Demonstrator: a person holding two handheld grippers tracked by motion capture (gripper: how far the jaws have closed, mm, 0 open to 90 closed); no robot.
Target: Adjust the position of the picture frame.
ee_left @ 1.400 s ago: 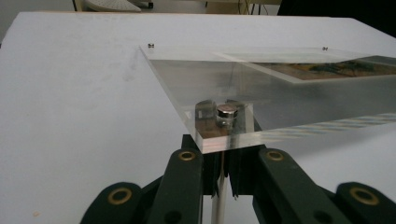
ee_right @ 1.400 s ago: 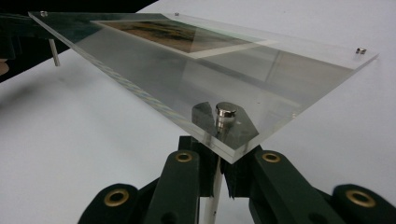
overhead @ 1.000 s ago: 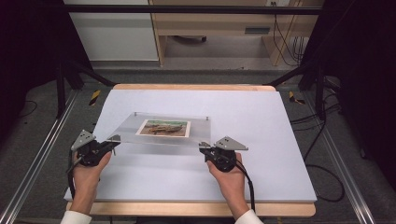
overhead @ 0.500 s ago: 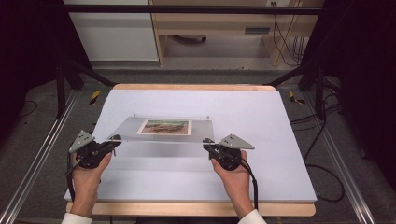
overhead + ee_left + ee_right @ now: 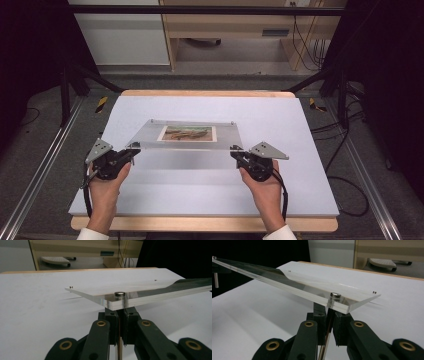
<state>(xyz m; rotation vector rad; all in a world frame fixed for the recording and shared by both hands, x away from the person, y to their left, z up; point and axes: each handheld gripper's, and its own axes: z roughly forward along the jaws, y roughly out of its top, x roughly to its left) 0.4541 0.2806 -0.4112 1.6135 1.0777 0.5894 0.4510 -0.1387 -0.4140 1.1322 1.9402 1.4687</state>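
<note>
I have the left gripper (image 5: 131, 150) and right gripper (image 5: 235, 152) each clamped tight on a near corner of the clear acrylic photo frame (image 5: 187, 134), tilted above the desk (image 5: 300, 165), and uneven lifting could twist it free.

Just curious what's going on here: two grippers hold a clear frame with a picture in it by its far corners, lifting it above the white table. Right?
Not quite: the grippers hold the frame by its near corners, the ones next to the hands, as the high view shows. The rest is right: it is clear, has a picture in it, and hangs above the white table.
</note>
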